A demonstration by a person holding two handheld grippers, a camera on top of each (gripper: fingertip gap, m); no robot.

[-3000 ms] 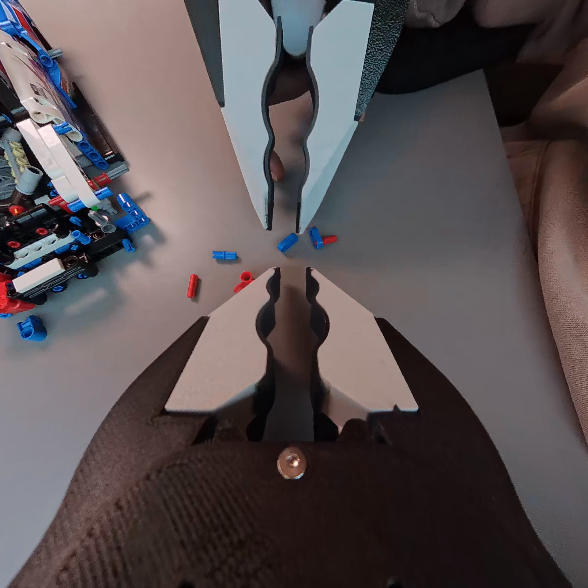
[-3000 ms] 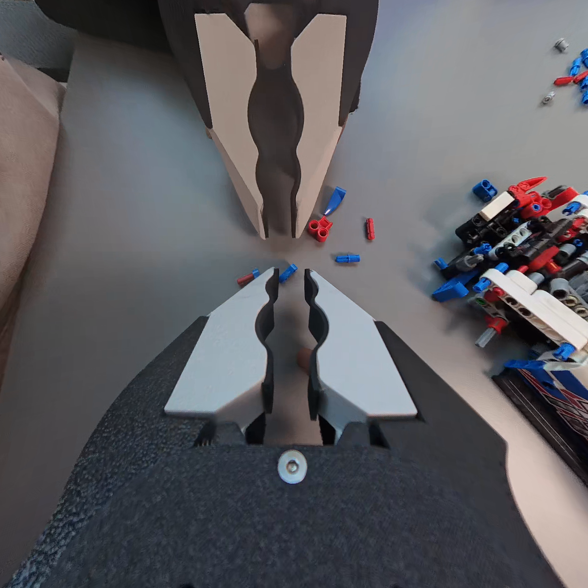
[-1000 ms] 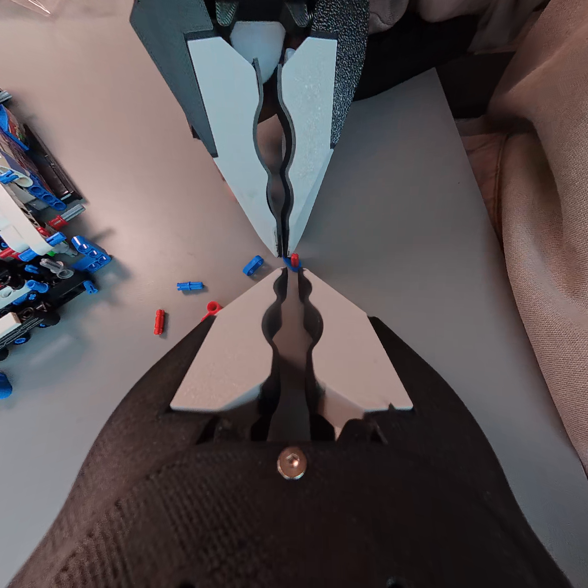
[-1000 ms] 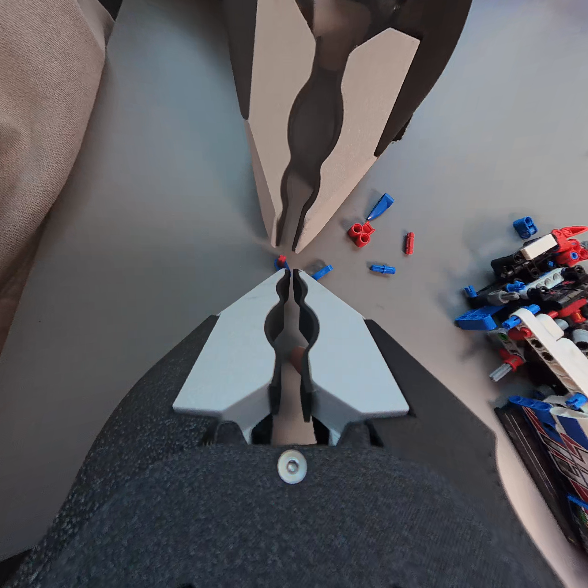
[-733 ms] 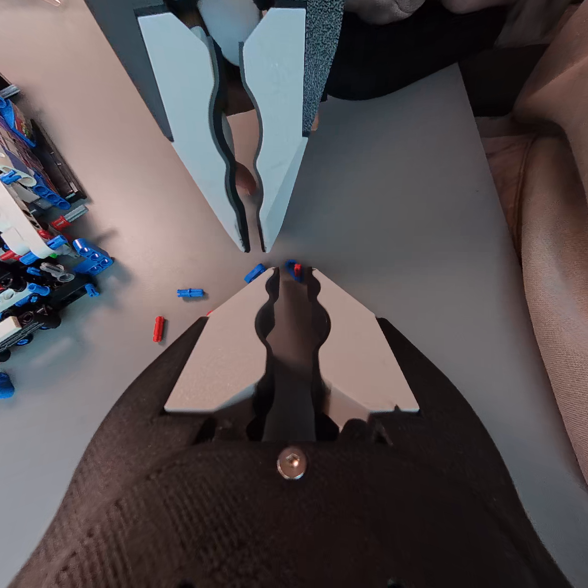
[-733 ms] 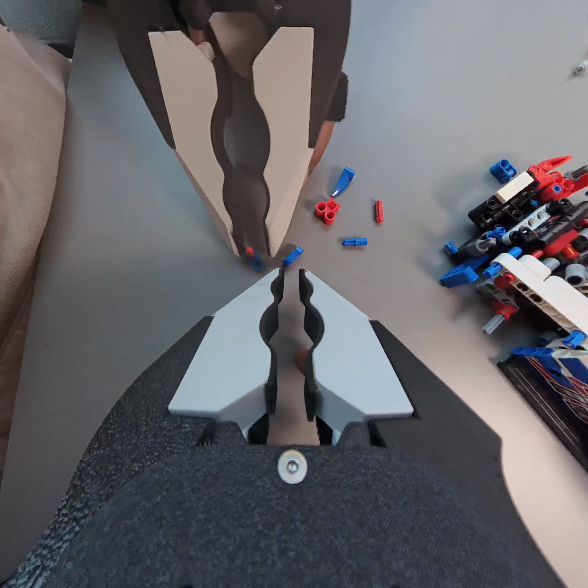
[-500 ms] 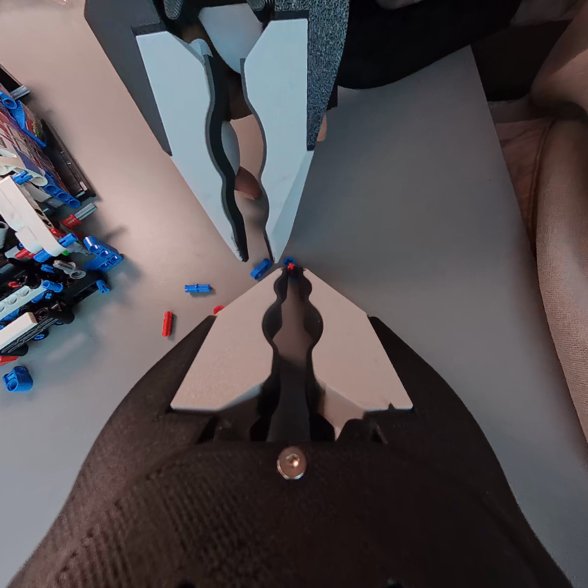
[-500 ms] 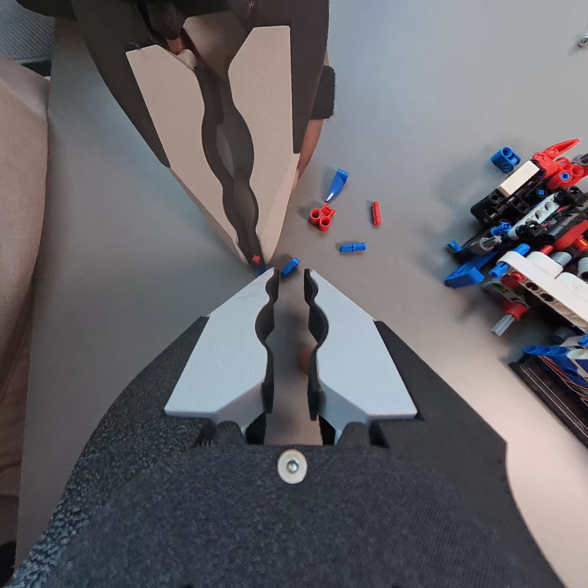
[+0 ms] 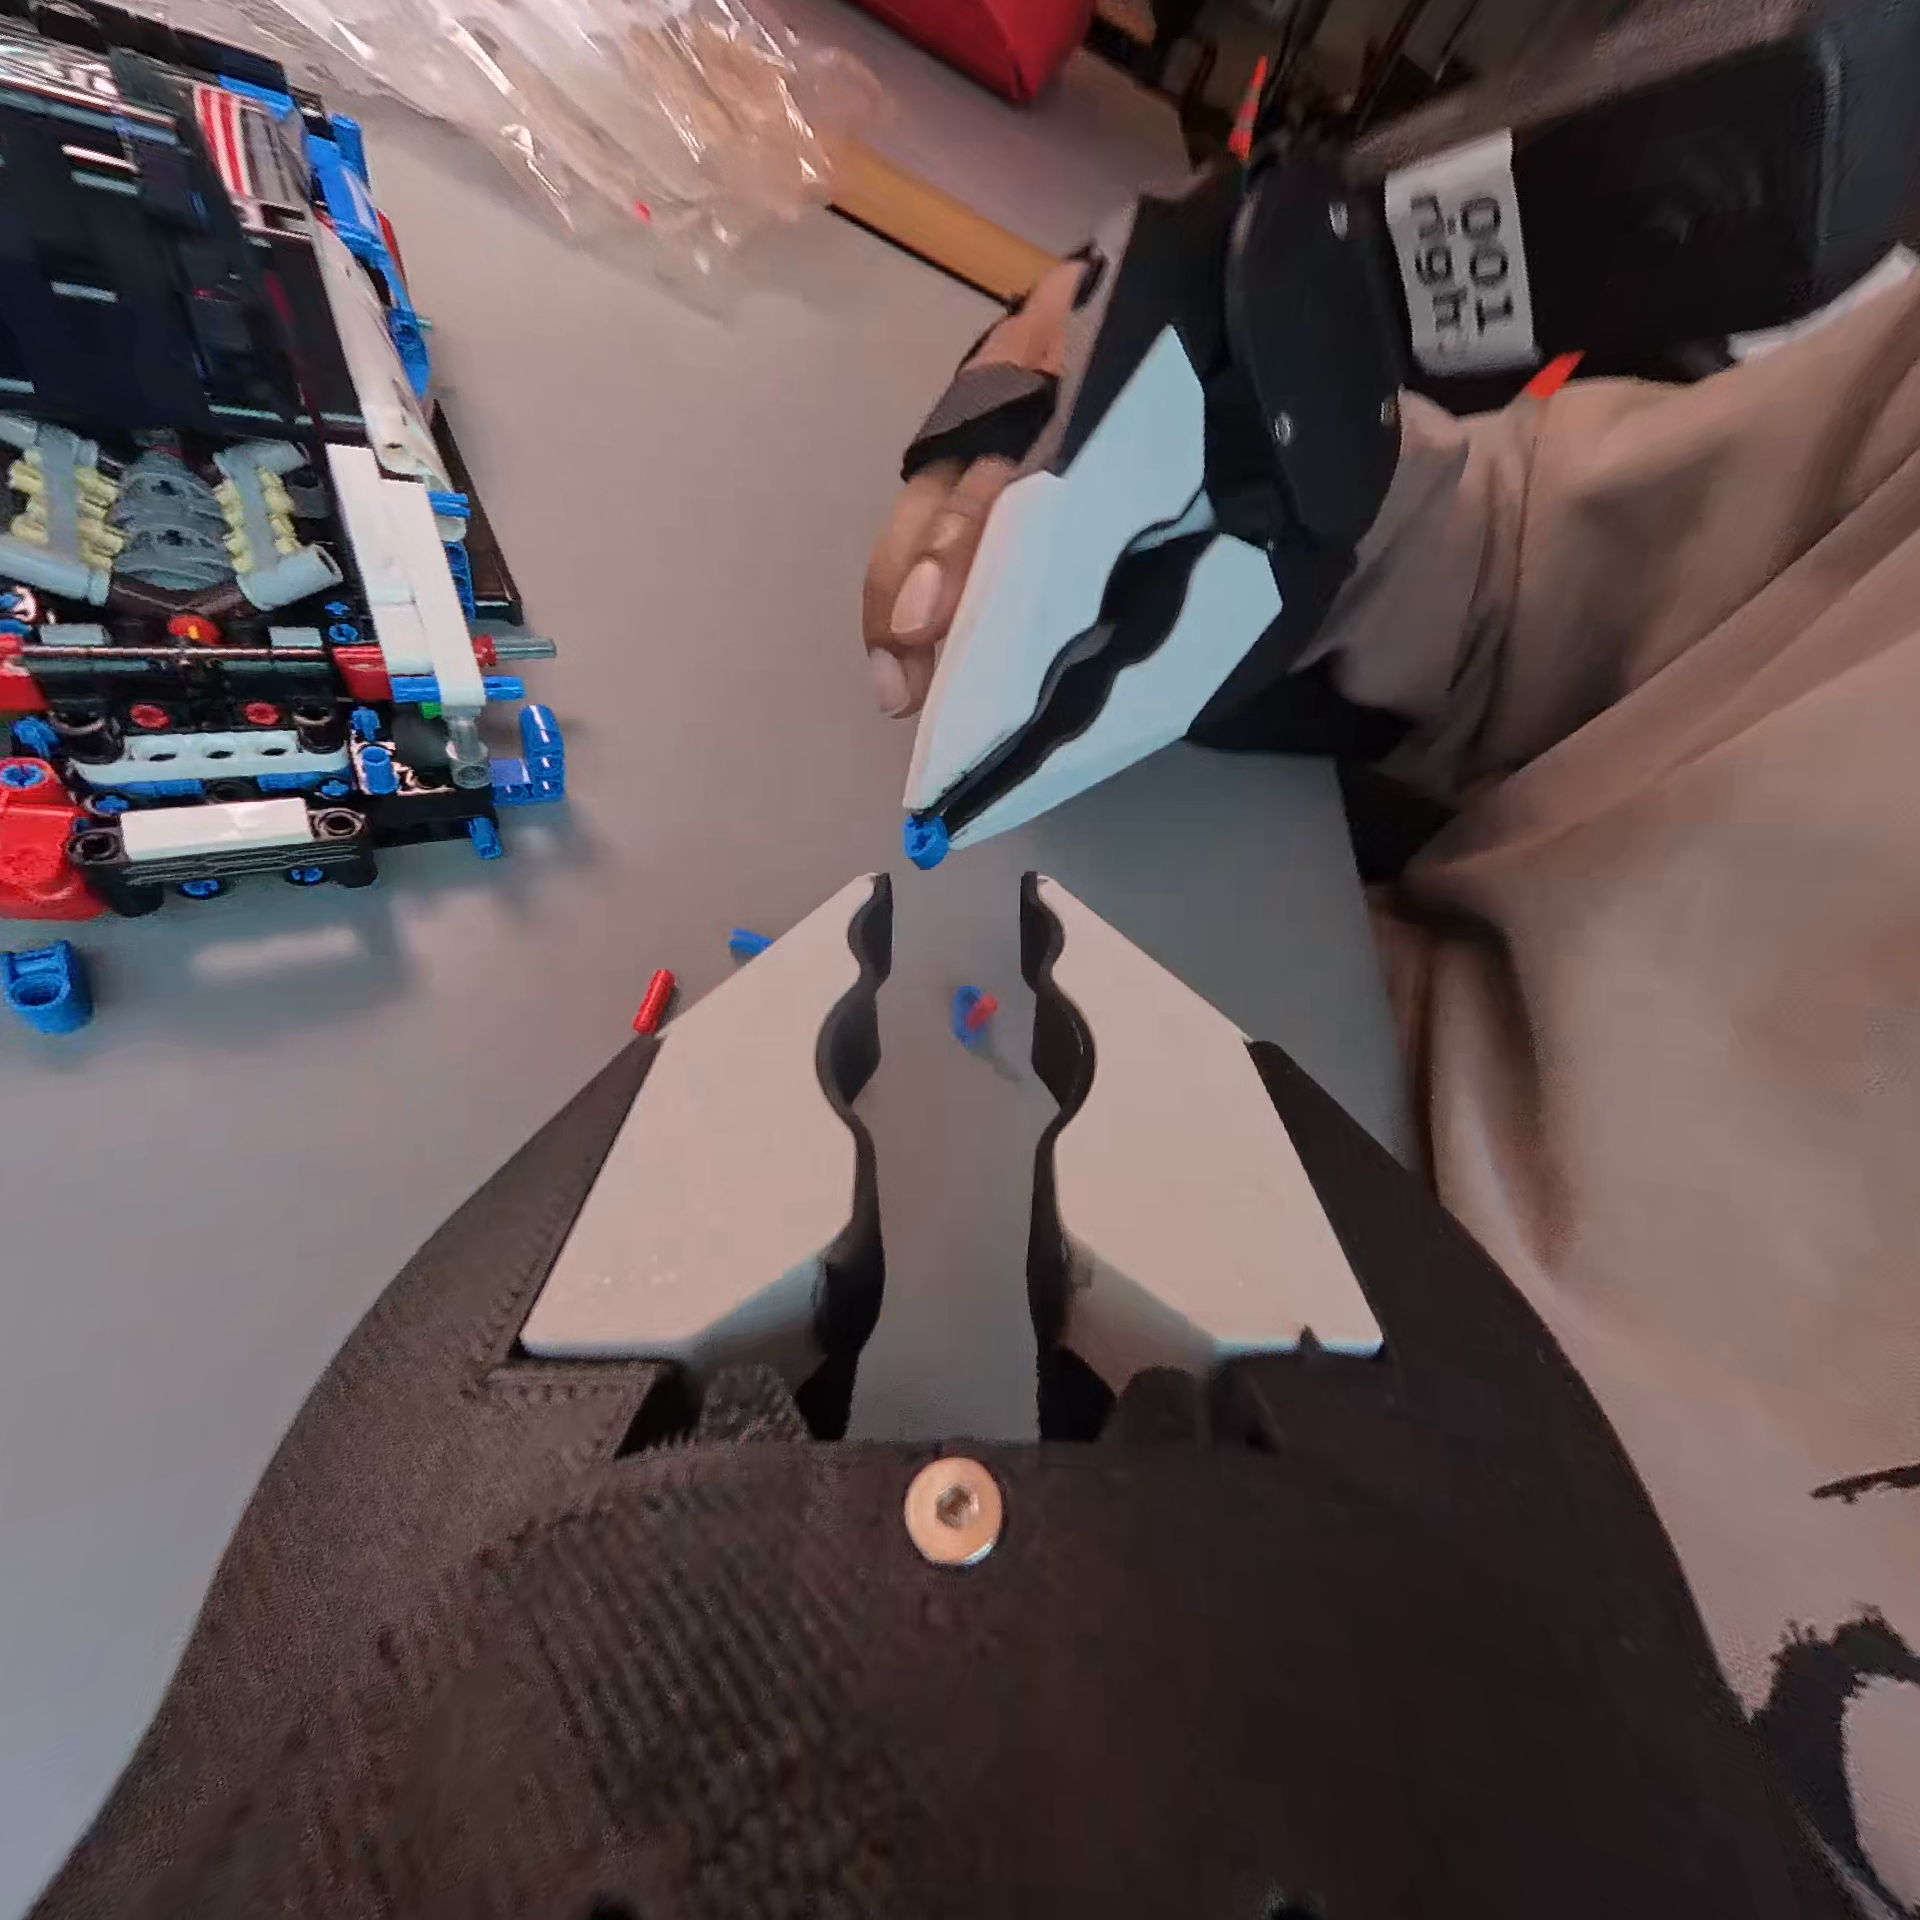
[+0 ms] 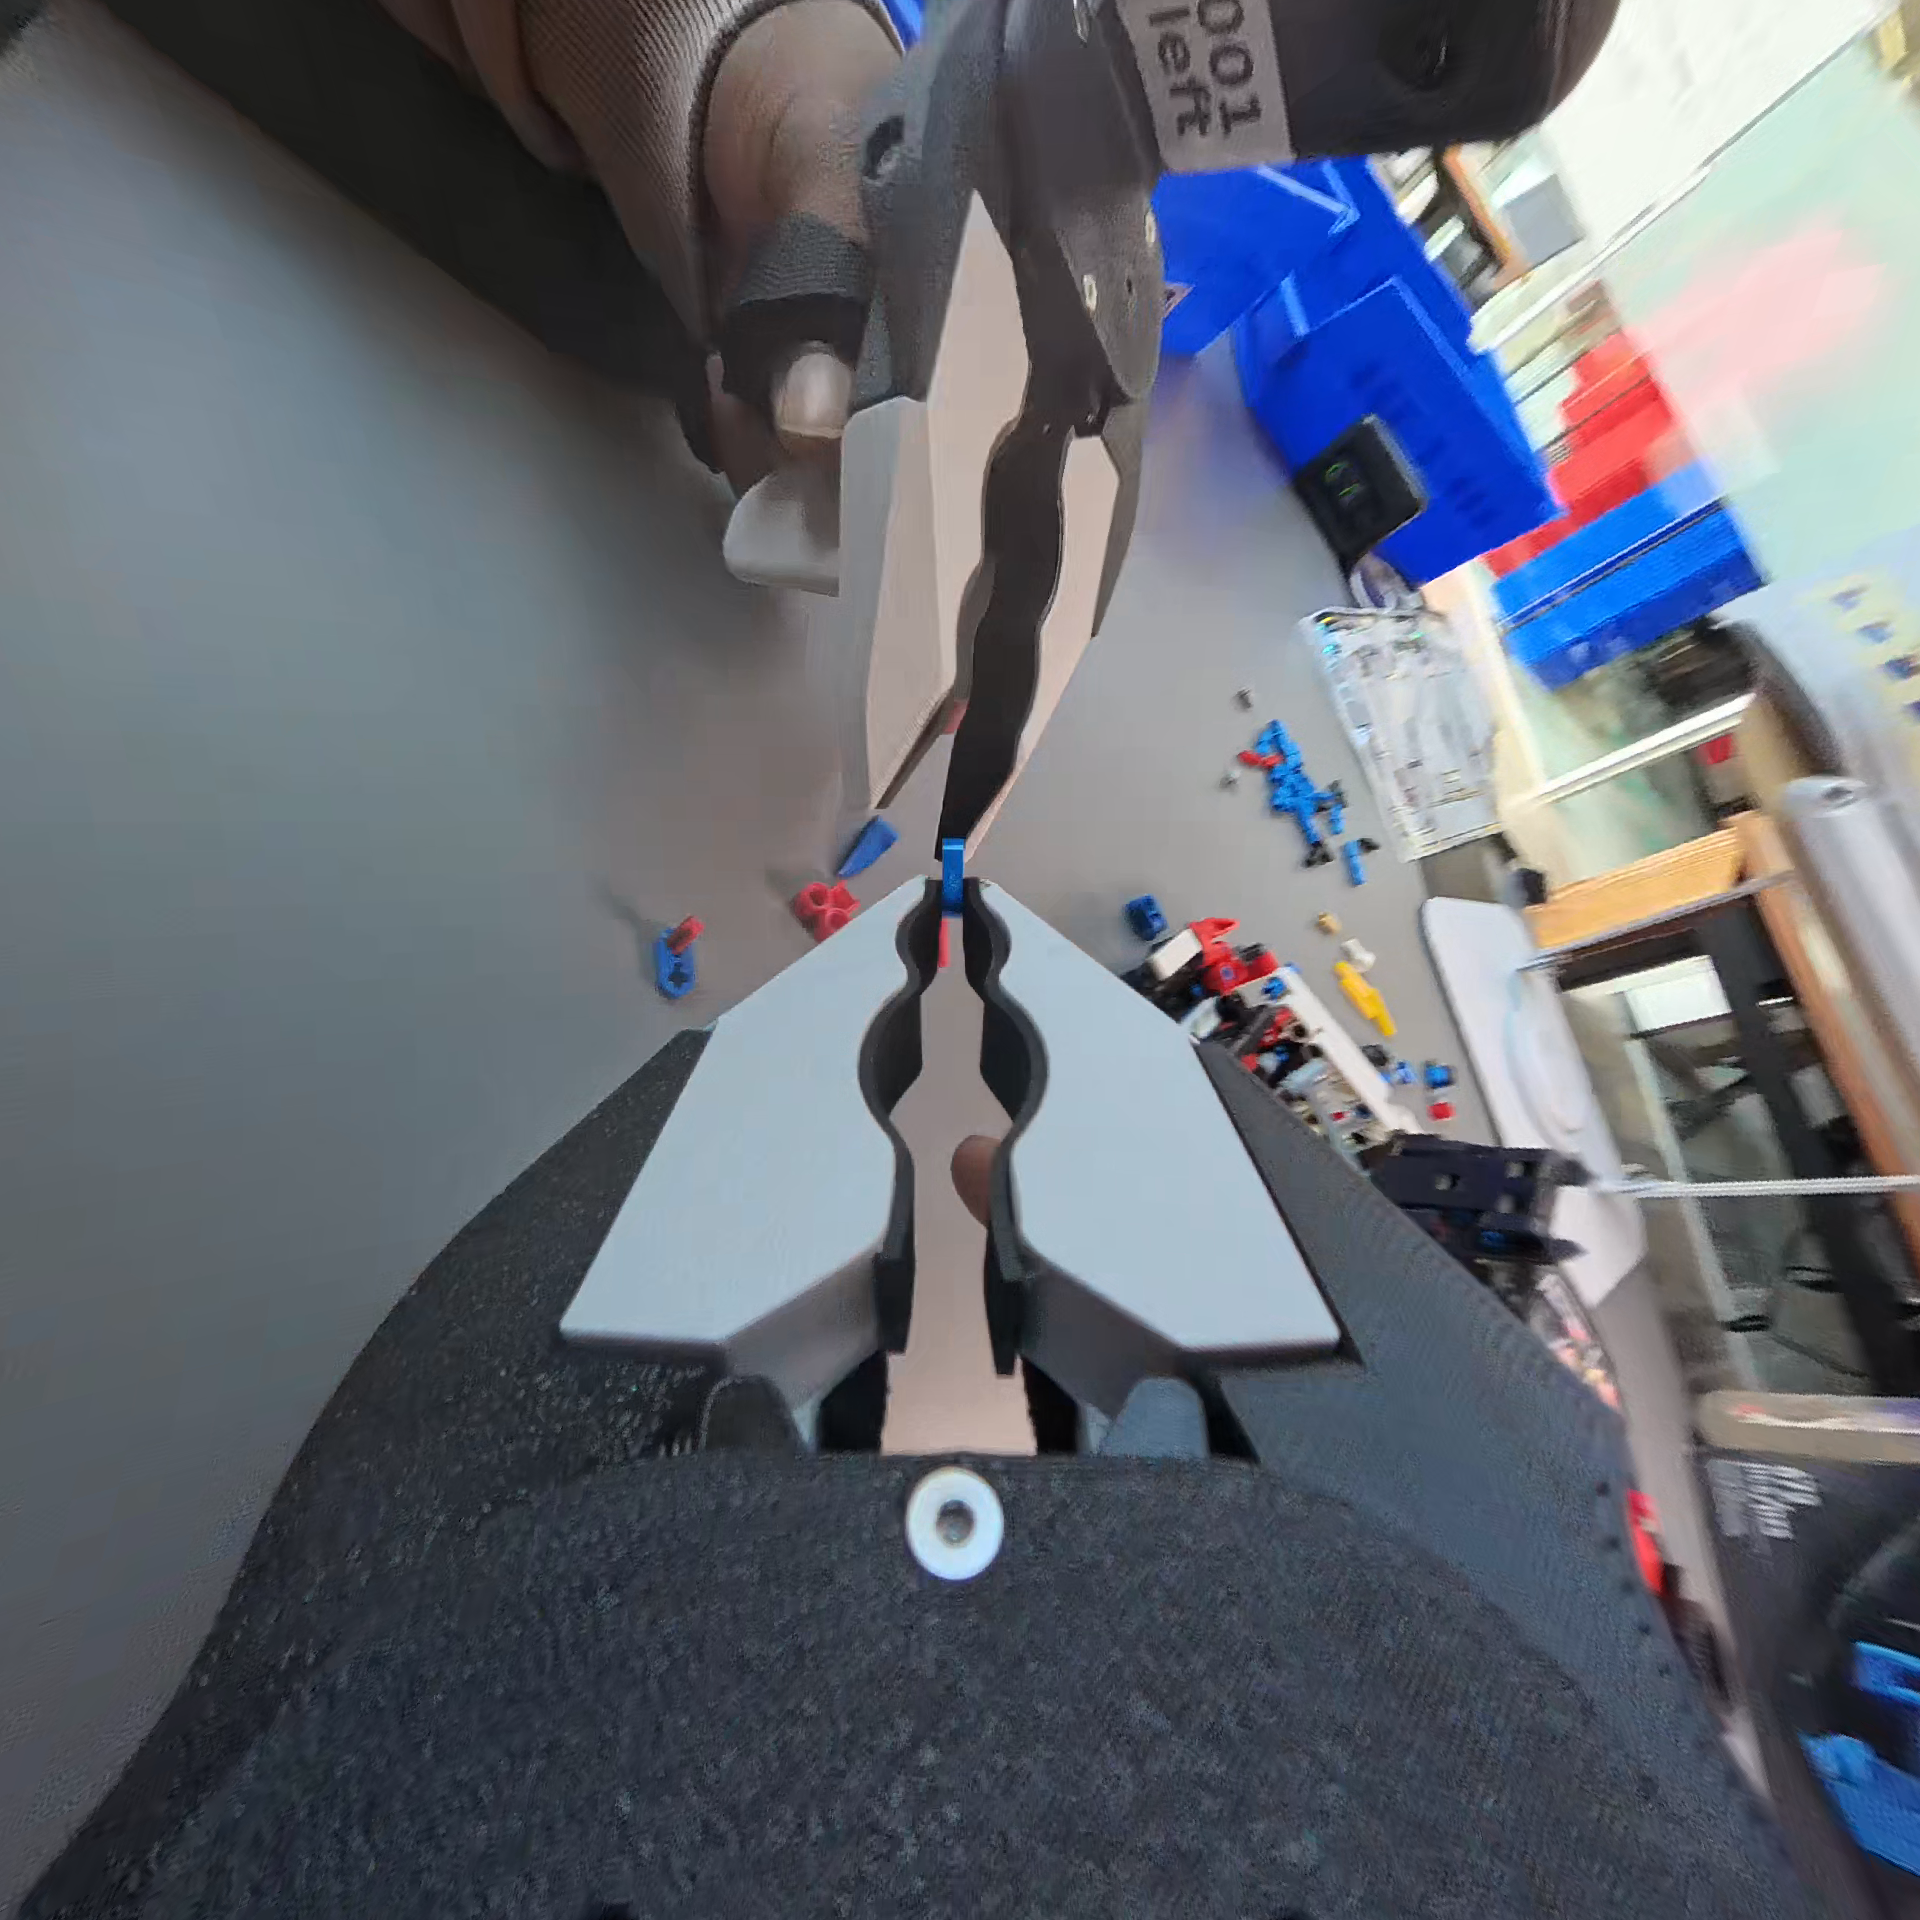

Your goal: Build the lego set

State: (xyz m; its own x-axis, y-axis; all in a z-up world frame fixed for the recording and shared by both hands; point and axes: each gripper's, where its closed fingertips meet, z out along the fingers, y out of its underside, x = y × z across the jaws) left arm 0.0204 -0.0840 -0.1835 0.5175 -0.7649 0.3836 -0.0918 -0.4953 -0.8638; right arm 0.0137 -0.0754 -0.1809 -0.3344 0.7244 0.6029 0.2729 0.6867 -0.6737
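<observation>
a small blue pin (image 9: 923,840) is pinched at the tips of the right gripper (image 10: 951,885), raised above the grey table (image 9: 727,499). the left gripper (image 9: 954,883) is held with jaws spread, empty, the pin just beyond its tips at 12 o'clock. the half-built model (image 9: 239,665) is seen at 10 o'clock.

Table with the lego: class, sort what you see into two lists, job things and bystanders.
Job things: right claw shut on a small blue lego pin; open left claw; part-built blue, white and black lego car; blue-and-red lego piece.

Bystanders: crumpled clear plastic bag; blue plastic crates.
</observation>
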